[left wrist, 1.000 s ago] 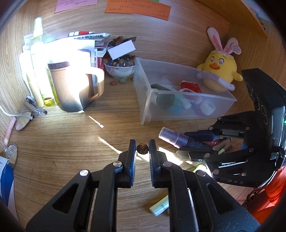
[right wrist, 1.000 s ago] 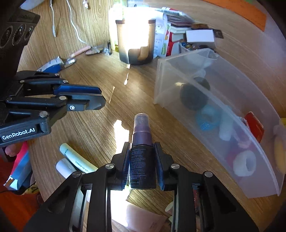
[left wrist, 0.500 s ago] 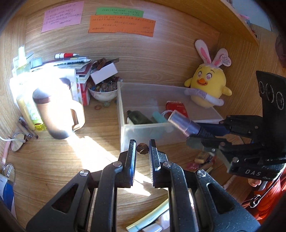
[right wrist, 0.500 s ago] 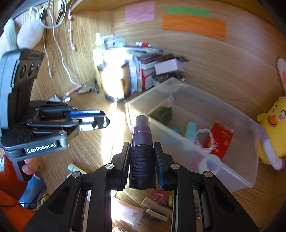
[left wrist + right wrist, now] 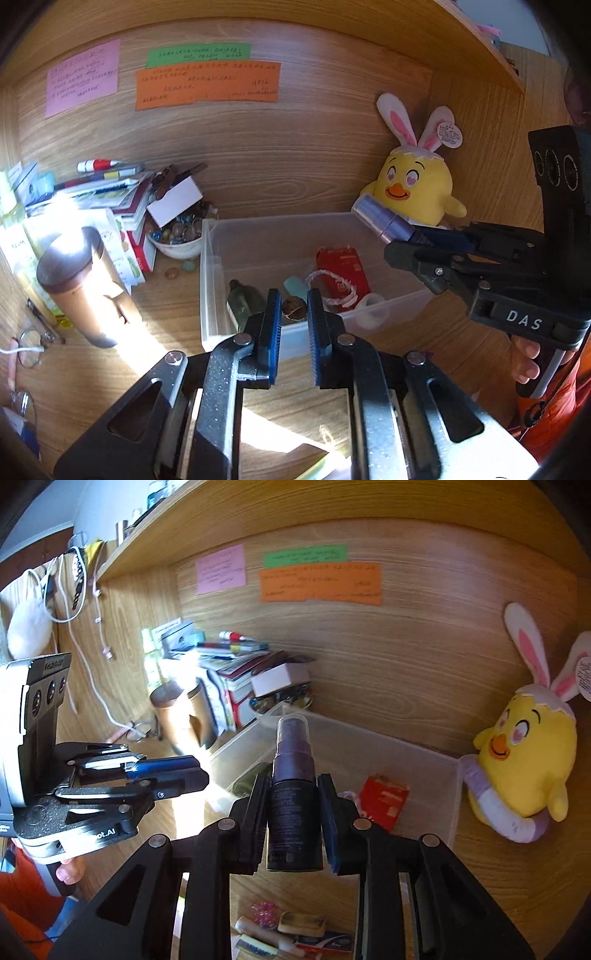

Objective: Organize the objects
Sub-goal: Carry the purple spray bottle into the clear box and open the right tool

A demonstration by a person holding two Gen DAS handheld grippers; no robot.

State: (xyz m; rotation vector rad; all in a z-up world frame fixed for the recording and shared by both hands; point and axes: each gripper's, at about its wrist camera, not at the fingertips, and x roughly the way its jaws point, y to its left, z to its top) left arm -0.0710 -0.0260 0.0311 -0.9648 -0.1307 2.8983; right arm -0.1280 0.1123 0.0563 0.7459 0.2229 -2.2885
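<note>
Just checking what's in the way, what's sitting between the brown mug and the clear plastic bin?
In the left wrist view, a white bowl of marbles sits between the brown mug and the clear bin, with loose marbles on the desk.

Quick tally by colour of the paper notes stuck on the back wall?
Pink note: 1
Green note: 1
Orange note: 1
Total: 3

Bin (image 5: 218,258) open above (plush chick (image 5: 417,192) behind).
</note>
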